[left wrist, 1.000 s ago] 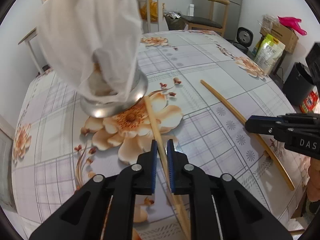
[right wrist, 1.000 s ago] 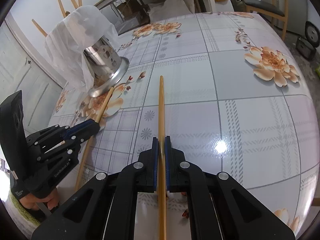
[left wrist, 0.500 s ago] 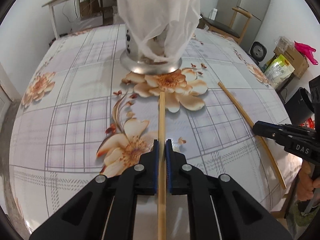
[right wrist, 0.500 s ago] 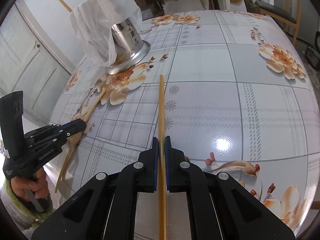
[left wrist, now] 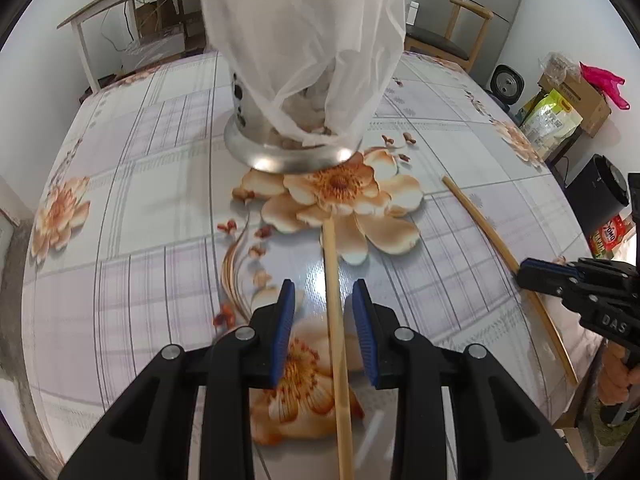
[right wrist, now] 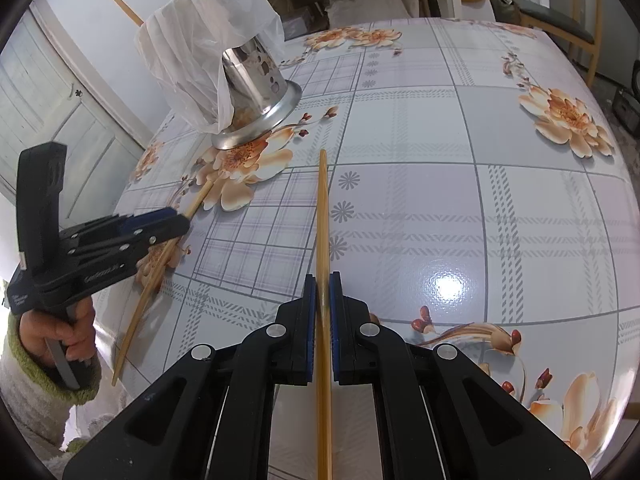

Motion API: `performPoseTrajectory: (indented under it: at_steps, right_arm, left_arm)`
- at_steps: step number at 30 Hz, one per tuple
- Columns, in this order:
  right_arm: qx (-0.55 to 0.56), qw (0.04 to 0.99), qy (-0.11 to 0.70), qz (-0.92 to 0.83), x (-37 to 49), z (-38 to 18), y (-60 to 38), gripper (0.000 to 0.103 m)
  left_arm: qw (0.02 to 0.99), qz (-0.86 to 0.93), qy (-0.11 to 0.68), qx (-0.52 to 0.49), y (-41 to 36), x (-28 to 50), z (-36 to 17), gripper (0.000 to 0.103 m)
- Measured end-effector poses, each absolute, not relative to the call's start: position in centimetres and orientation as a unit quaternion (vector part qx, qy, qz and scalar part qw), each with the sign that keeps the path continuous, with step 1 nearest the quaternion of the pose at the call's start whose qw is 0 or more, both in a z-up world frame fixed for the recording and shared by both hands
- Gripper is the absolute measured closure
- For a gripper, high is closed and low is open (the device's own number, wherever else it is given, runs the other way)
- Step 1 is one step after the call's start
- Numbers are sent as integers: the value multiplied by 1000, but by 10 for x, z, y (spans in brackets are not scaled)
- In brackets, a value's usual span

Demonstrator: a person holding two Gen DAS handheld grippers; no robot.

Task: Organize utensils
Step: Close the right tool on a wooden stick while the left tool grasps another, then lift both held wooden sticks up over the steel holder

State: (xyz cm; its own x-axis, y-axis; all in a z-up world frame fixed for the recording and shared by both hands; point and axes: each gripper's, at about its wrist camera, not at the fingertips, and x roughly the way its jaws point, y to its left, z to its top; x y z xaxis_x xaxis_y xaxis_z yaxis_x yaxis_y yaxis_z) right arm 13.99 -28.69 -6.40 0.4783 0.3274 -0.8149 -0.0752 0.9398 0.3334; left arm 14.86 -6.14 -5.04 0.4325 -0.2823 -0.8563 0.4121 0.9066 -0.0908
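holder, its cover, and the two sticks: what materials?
Holder: looks like polished steel, mirror shine, punched holes. Cover: thin translucent white plastic bag, probably; crinkled folds. Chopsticks: likely bamboo or light wood, matte tan, fine grain.

Two chopsticks and a holder on the table

The utensil holder [left wrist: 280, 148] stands on the far part of the table [left wrist: 120, 200], a bag [left wrist: 304, 40] draped over it. One chopstick [left wrist: 335, 320] lies near it, pointing at it; the other chopstick [left wrist: 504, 256] lies to its right.
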Motion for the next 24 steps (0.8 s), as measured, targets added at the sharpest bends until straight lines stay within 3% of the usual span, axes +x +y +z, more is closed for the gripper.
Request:
performPoseTrajectory:
  at_steps: [5,8,24]
  right_arm:
    - [127,847,501,123,142,-63,-288,98]
    - [122,849,499,124,146,-61,-288,93]
    - [44,862,492,112,195,-56,-257,89]
  left_arm:
    - [851,-194,479,91,-69,154,-52,89]
    - [855,-189,476,86,-66,157,-52,96]
    - [861,-186,467,81,-65,155,-54,96]
